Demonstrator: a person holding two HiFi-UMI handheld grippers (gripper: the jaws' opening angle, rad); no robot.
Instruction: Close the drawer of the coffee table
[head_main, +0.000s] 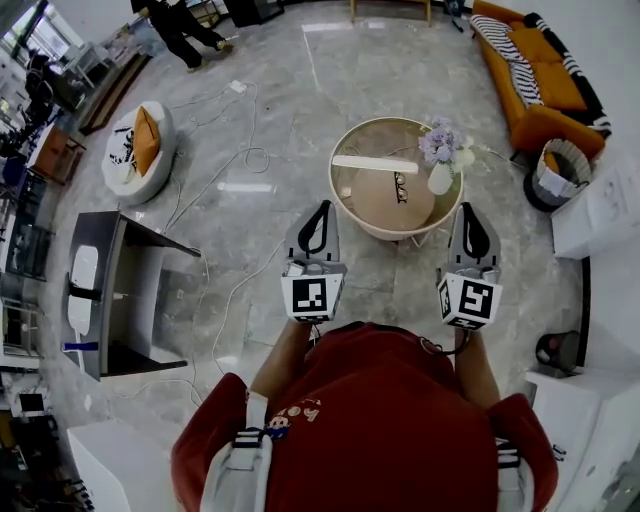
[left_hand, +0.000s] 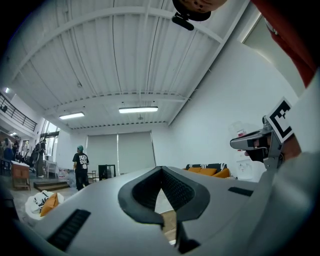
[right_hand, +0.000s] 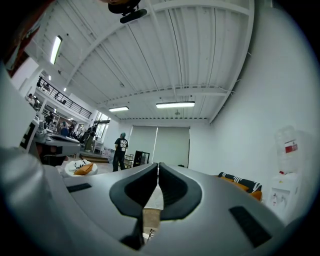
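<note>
L gripper, R gripper shut (empty), near coffee table.

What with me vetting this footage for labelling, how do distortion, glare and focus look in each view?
Head view: strong fisheye bending at the edges, light strips glaring off the glossy floor, the coffee table sharp. Left gripper view: black round vignette, the left gripper fills the lower half, ceiling lamp bright white. Right gripper view: same vignette and curved ceiling beams.
</note>
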